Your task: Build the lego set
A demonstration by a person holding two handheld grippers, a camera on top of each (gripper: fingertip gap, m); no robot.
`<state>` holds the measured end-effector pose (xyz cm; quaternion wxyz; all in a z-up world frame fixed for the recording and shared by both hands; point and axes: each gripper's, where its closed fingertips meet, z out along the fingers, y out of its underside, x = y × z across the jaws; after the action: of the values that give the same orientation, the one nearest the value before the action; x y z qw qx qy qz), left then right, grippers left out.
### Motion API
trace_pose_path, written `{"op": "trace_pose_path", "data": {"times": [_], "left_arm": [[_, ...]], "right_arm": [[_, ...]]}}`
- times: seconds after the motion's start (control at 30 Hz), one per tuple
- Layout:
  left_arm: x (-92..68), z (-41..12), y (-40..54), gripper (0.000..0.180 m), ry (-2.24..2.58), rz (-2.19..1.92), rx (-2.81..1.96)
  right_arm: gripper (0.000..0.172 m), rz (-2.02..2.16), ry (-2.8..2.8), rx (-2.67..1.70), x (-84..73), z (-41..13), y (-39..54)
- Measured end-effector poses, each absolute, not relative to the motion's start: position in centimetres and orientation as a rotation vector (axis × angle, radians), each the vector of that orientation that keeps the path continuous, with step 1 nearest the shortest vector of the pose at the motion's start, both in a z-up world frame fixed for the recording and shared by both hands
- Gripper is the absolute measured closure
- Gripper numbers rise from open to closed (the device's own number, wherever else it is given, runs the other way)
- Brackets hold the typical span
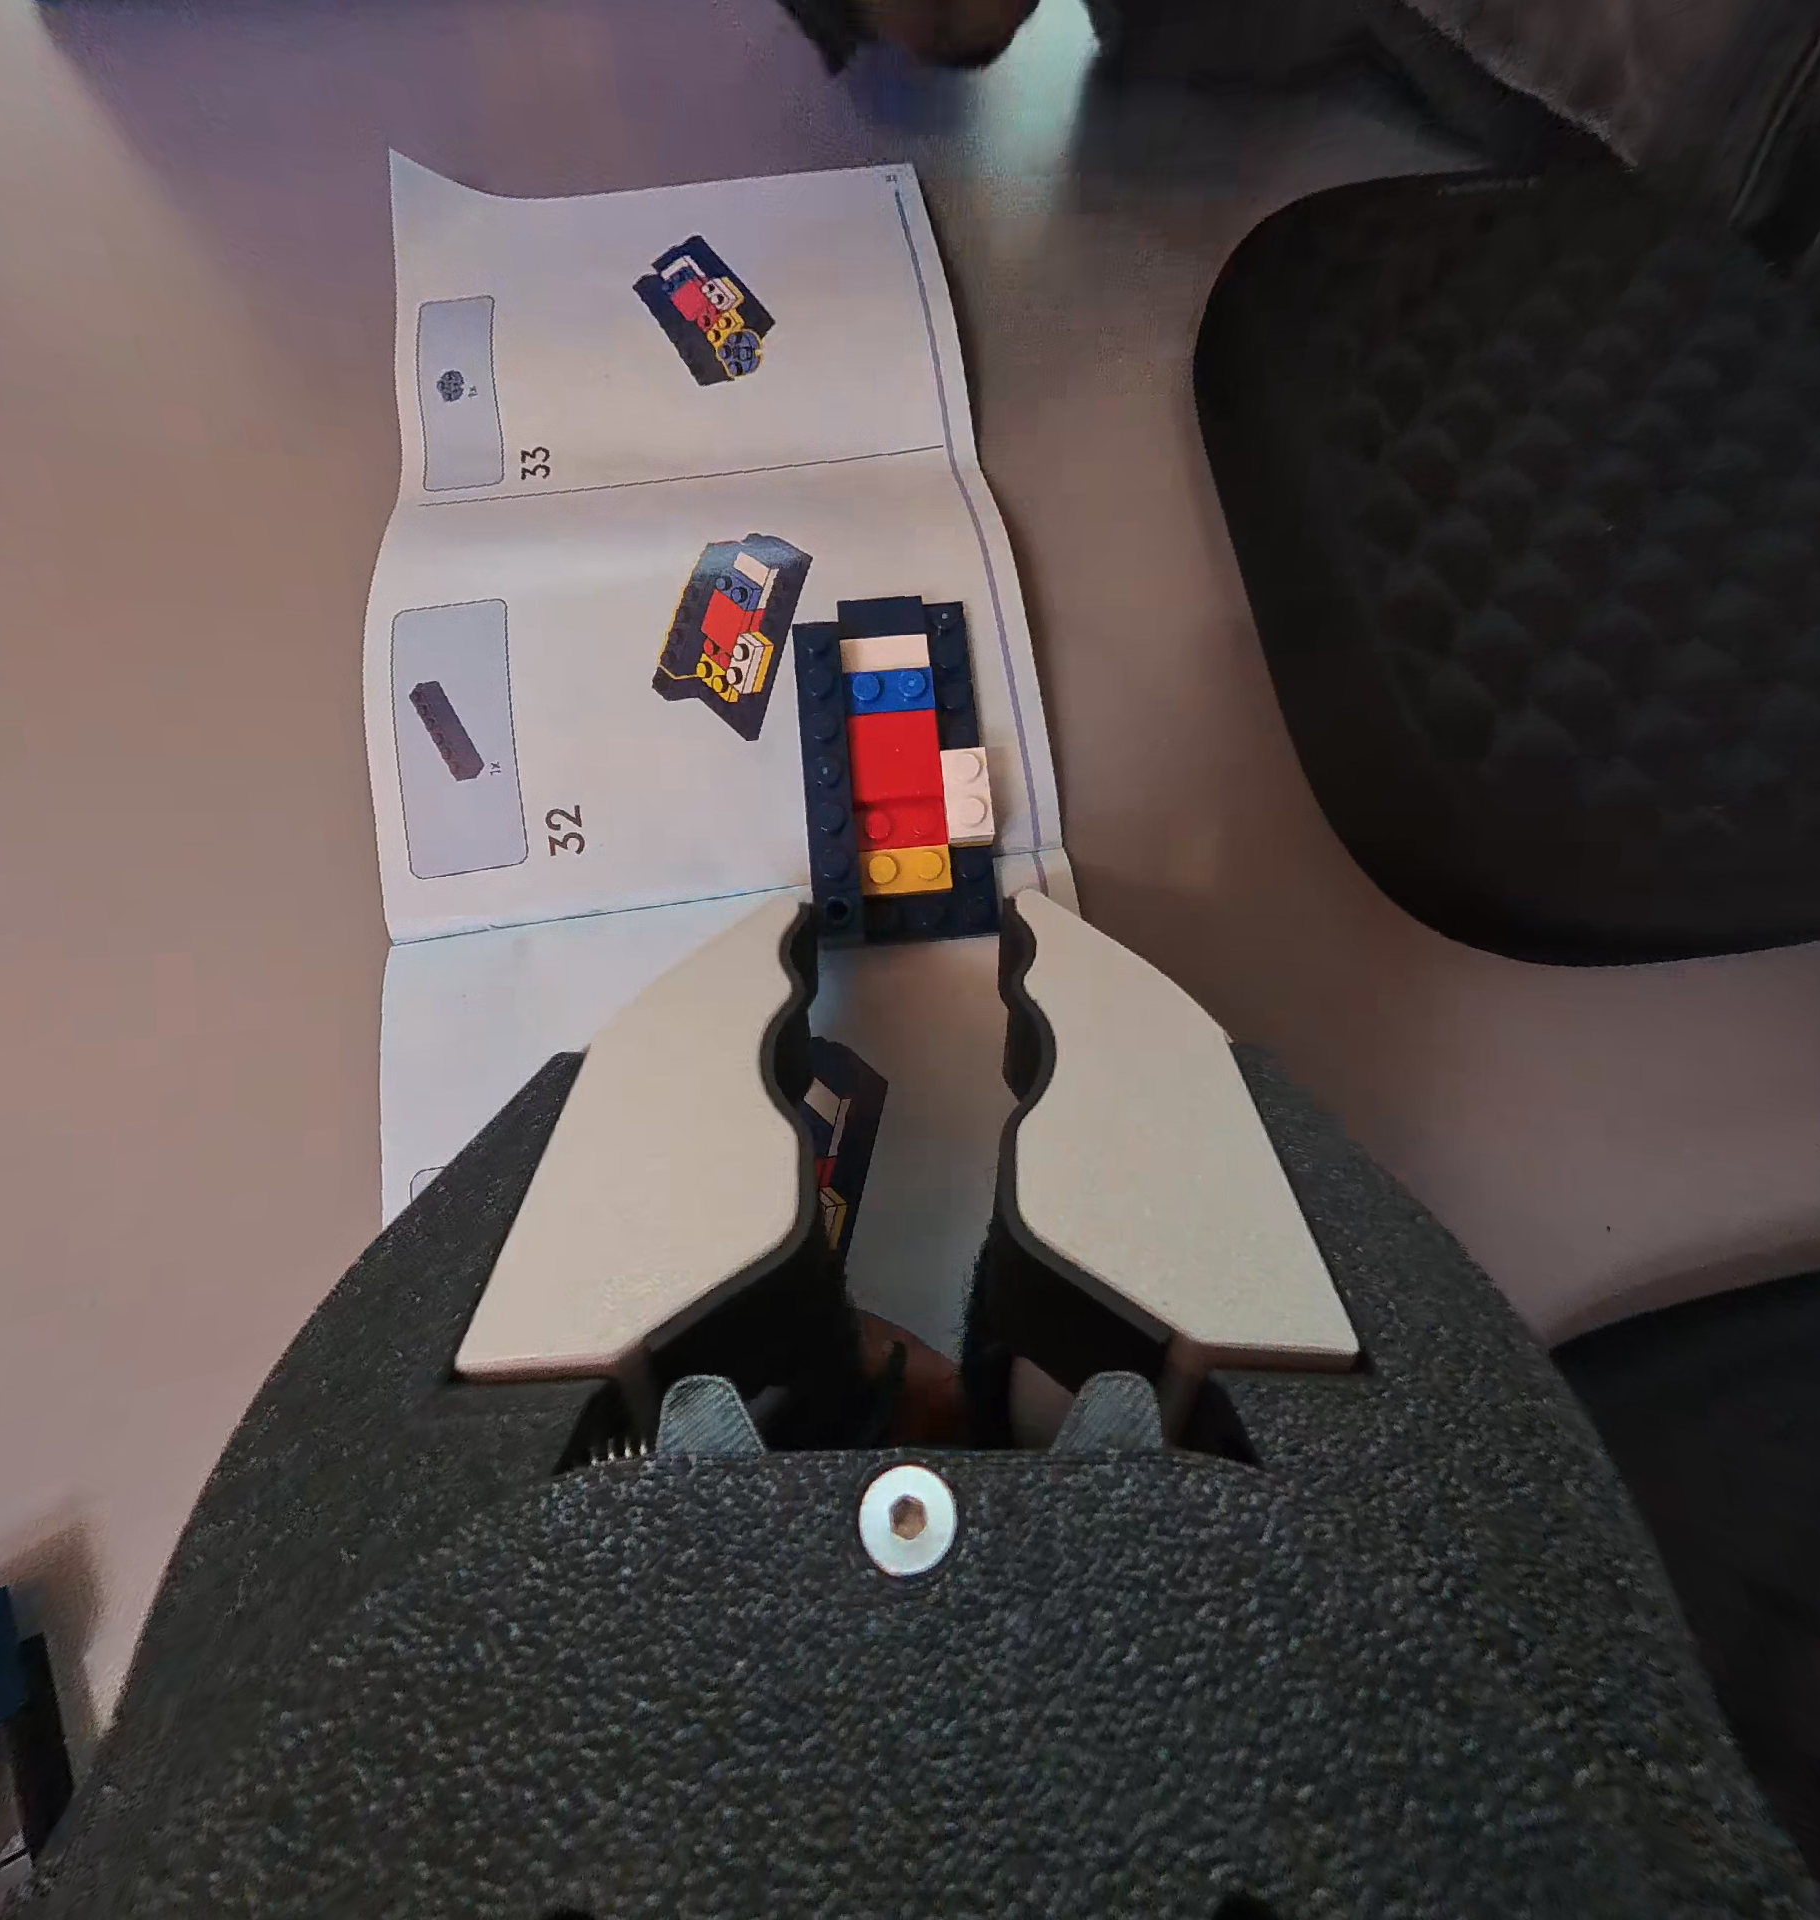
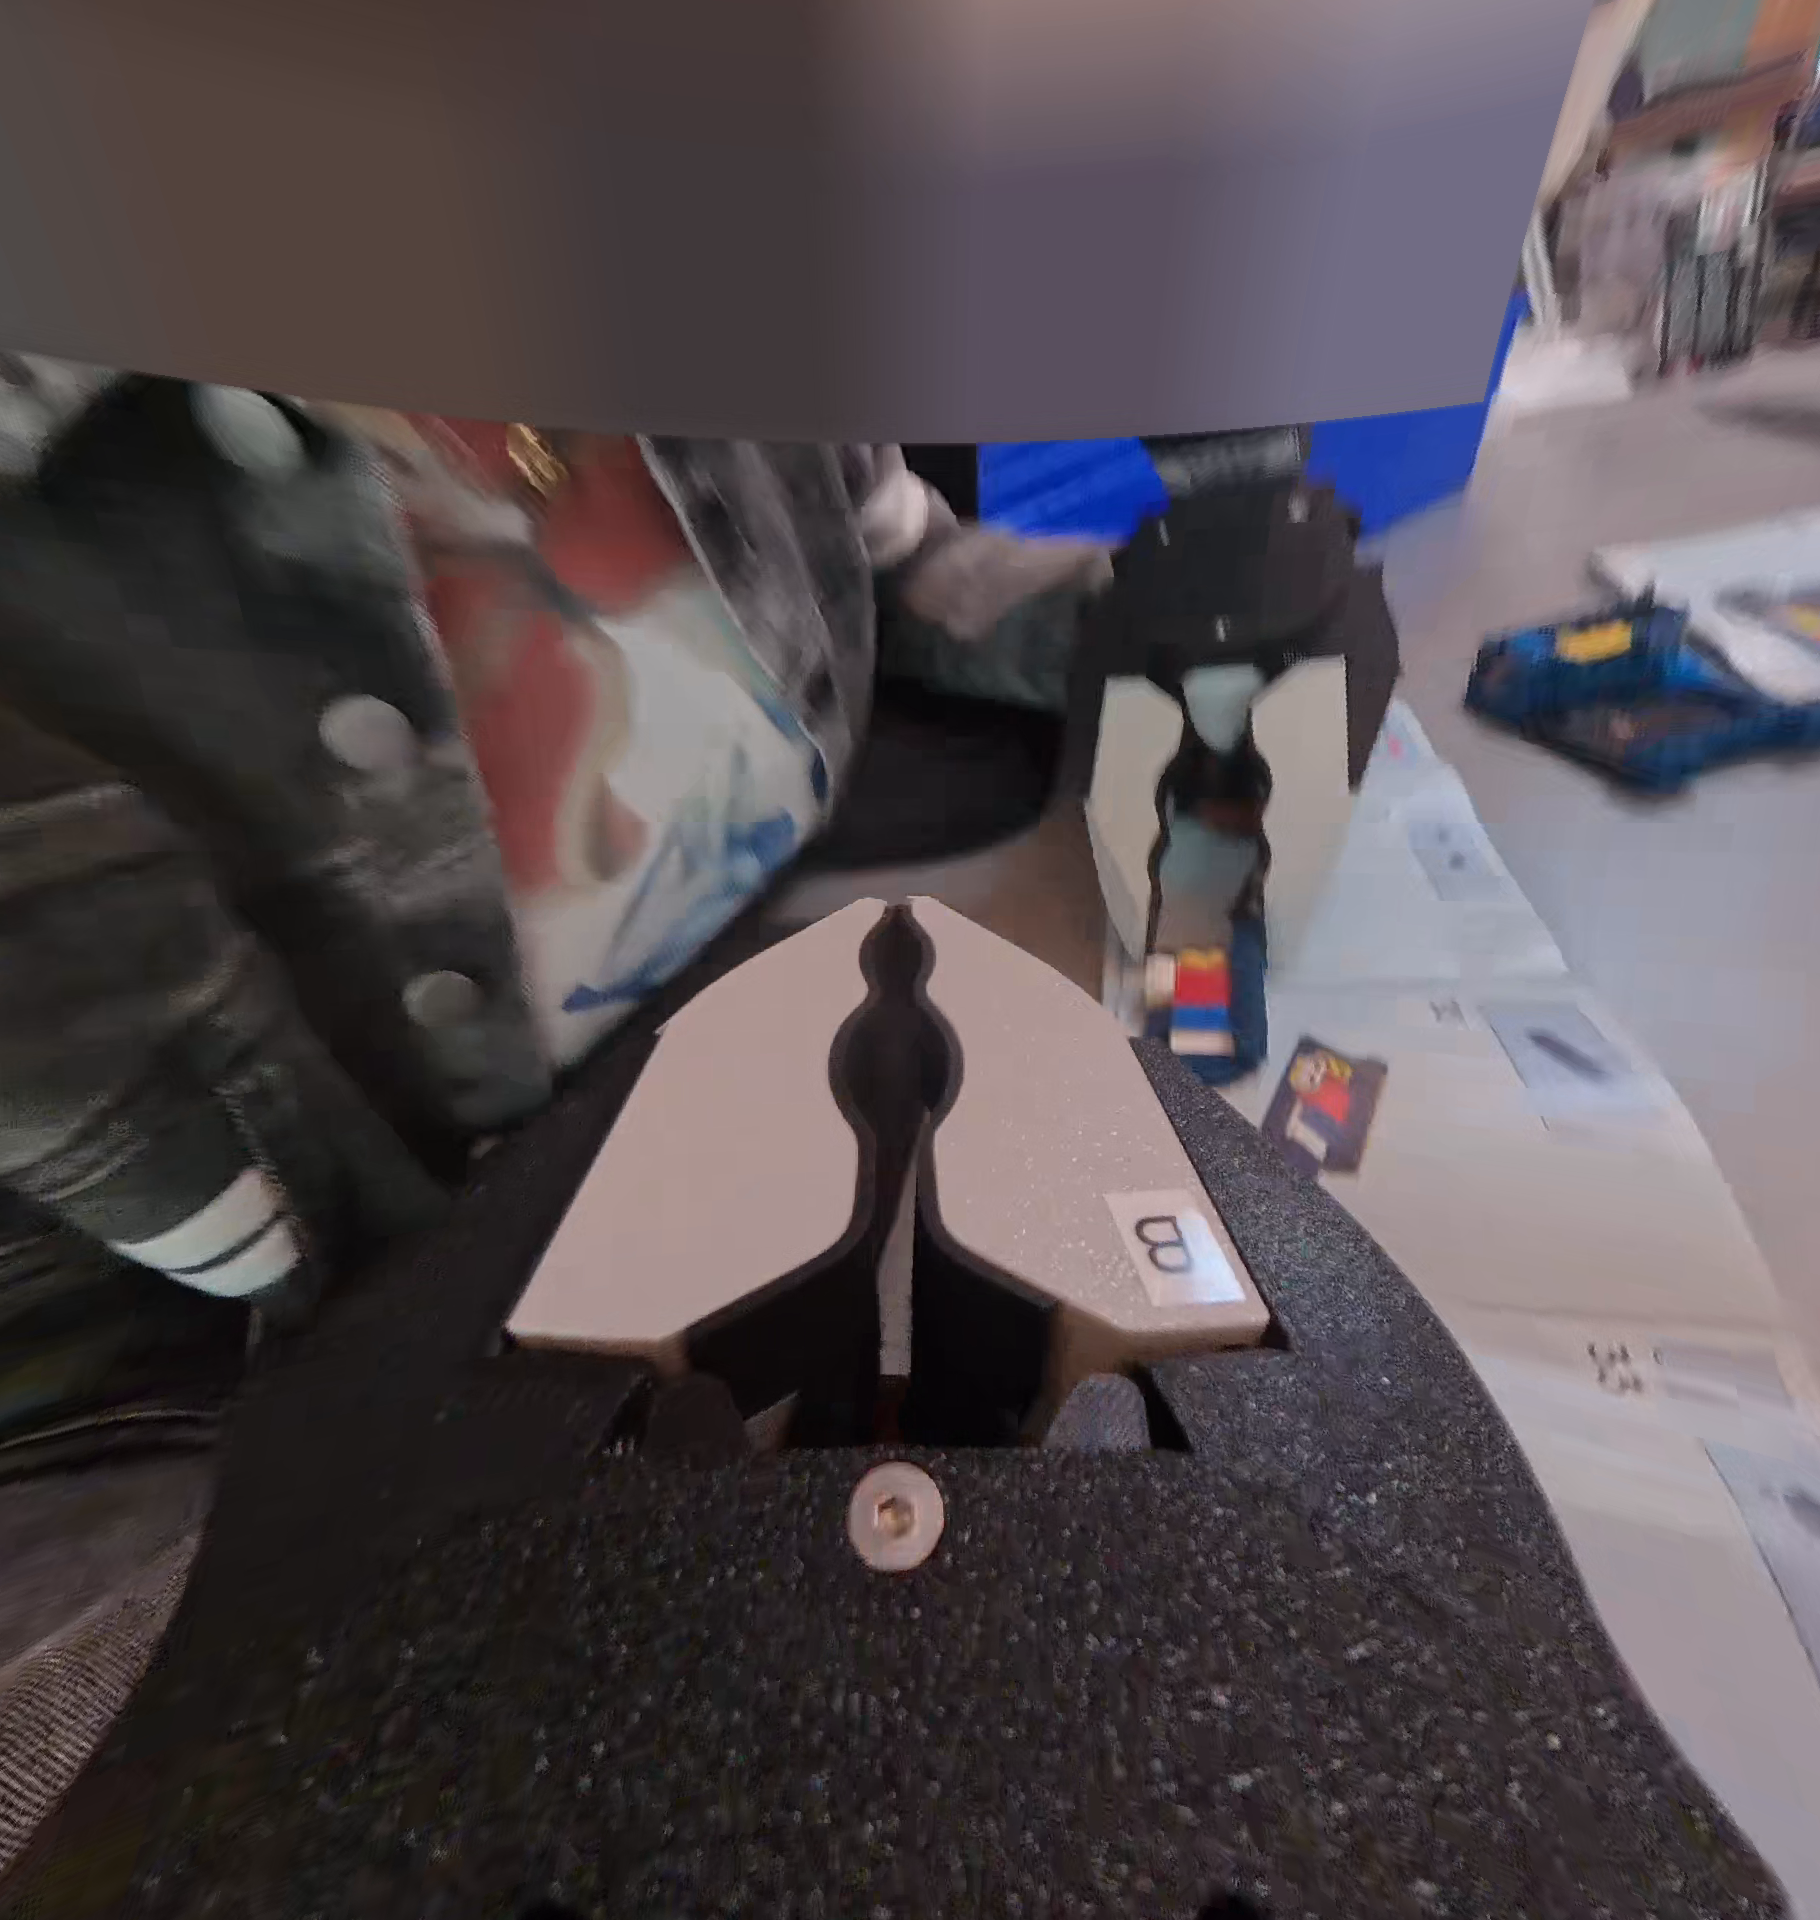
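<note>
A small brick model (image 1: 890,769) lies on an open instruction booklet (image 1: 594,623). It has a dark blue base with white, blue, red and yellow bricks on top. My left gripper (image 1: 906,914) has a fingertip against each side of the model's near end and is shut on it. The right wrist view shows the same from the side: the left gripper (image 2: 1202,925) stands over the model (image 2: 1207,997) on the booklet (image 2: 1457,935). My right gripper (image 2: 898,909) is shut, its fingertips meet with nothing visible between them, and it hovers to the left of the model.
A black quilted pad (image 1: 1529,561) lies right of the booklet. A person's dark sleeve (image 2: 158,831) and a plastic bag (image 2: 657,748) are at the left. A blue crate (image 2: 1612,696) and papers sit at the far right. Spacing between my two grippers at the tips: around 15 centimeters.
</note>
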<state>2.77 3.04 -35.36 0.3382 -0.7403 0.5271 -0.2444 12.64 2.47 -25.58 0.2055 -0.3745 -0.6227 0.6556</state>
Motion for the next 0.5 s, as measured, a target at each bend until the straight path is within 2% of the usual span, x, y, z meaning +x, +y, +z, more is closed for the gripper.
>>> {"op": "trace_pose_path", "data": {"times": [0.1,0.27,0.43,0.5], "left_arm": [[2.8,-35.3,3.0,0.147,1.371,-0.644,-1.930],[2.8,-35.3,3.0,0.147,1.369,-0.651,-1.934],[2.8,-35.3,3.0,0.147,1.369,-0.655,-1.935],[2.8,-35.3,2.9,0.146,1.371,-0.659,-1.934]], "right_arm": [[0.172,1.789,-1.651,-1.016,13.1,-24.8,3.5],[0.172,1.709,-1.846,-1.244,11.8,-28.6,2.7],[0.137,1.543,-1.958,-1.322,8.6,-30.8,1.3],[0.129,1.527,-2.006,-1.334,8.0,-31.3,0.4]]}}
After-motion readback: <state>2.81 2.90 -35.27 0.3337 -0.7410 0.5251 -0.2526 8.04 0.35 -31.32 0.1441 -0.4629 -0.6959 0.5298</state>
